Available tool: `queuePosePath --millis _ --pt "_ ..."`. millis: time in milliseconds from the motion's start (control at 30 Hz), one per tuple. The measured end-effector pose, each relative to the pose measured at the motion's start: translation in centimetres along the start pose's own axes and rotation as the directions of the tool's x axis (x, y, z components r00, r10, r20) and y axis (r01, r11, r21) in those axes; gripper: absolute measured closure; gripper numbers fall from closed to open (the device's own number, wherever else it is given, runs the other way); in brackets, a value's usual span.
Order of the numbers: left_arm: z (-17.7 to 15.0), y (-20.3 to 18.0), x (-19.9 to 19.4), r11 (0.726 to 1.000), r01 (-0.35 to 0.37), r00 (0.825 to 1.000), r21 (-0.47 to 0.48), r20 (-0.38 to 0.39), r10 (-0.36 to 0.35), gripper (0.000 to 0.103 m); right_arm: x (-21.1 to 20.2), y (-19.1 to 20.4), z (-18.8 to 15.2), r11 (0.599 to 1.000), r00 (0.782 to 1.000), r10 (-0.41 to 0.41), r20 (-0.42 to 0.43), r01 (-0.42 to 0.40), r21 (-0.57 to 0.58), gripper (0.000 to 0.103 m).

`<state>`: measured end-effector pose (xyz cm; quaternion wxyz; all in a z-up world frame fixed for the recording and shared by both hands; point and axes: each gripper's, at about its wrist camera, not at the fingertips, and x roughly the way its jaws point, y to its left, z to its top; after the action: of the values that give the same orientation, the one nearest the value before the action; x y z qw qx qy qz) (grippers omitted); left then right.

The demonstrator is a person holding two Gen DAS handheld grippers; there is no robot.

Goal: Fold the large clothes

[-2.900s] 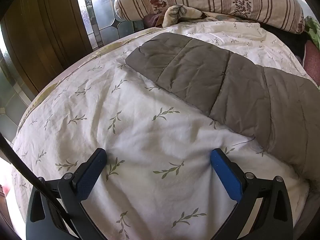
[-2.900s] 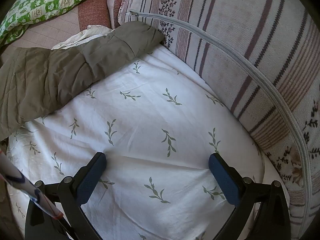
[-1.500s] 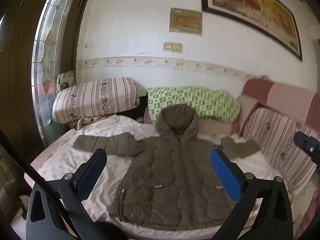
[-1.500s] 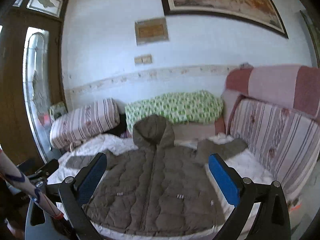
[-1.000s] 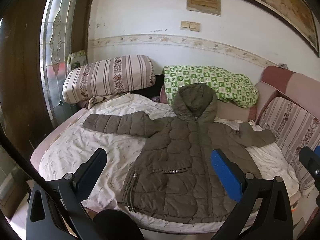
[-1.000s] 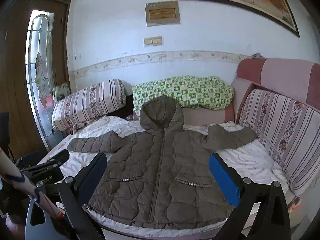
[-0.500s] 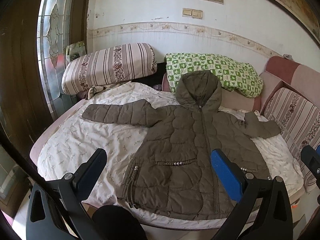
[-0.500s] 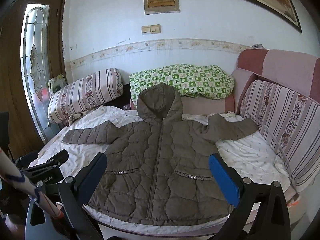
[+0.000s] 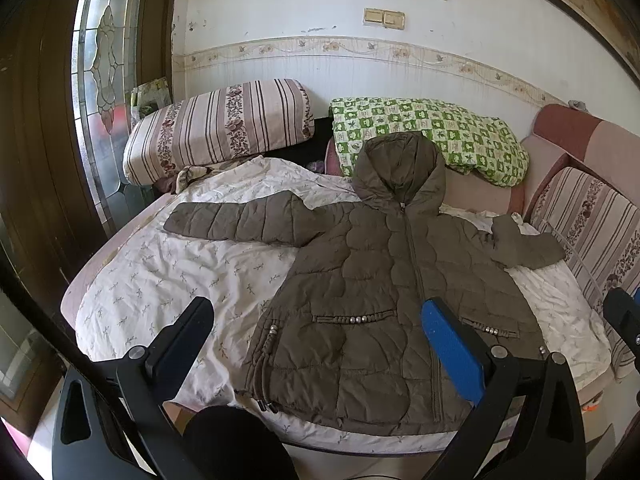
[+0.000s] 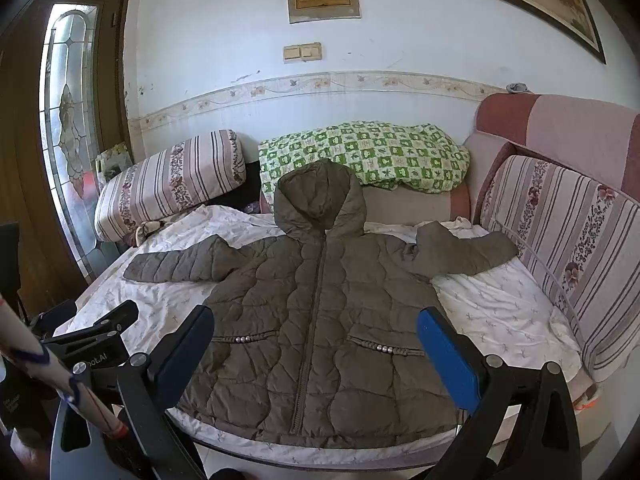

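Fold not yet started: jacket (image 10: 320,320) laid flat ahead of both grippers. Left gripper (image 9: 316,336) and right gripper (image 10: 316,340) held wide apart, empty. Sleeves (image 10: 464,254) to be grasped next.

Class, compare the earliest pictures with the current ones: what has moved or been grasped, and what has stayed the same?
Both grippers have pulled back from close above the bedsheet, one near each sleeve, to the foot of the bed, so the whole jacket now shows. The left gripper and right gripper took hold of nothing and stay open and empty. The jacket still lies flat, zipped, sleeves spread, its hood by the green pillow.
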<state>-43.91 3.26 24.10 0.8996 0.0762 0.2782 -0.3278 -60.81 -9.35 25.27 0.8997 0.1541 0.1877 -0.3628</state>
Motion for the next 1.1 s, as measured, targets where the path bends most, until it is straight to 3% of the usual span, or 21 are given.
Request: queuePosePath --millis 533,1100 --pt "-0.4 0.4 -0.2 1.000 -0.009 1.000 0.018 0.007 0.009 0.000 -0.7 -0.5 -0.7 1.000 1.000 -0.007 0.001 0.007 0.010 0.000" --pt "-2.1 -1.4 -4.7 0.997 -0.028 0.998 0.074 0.055 0.024 0.000 -3.0 -1.4 -2.4 0.999 0.999 -0.038 0.013 0.038 -0.013 0.000"
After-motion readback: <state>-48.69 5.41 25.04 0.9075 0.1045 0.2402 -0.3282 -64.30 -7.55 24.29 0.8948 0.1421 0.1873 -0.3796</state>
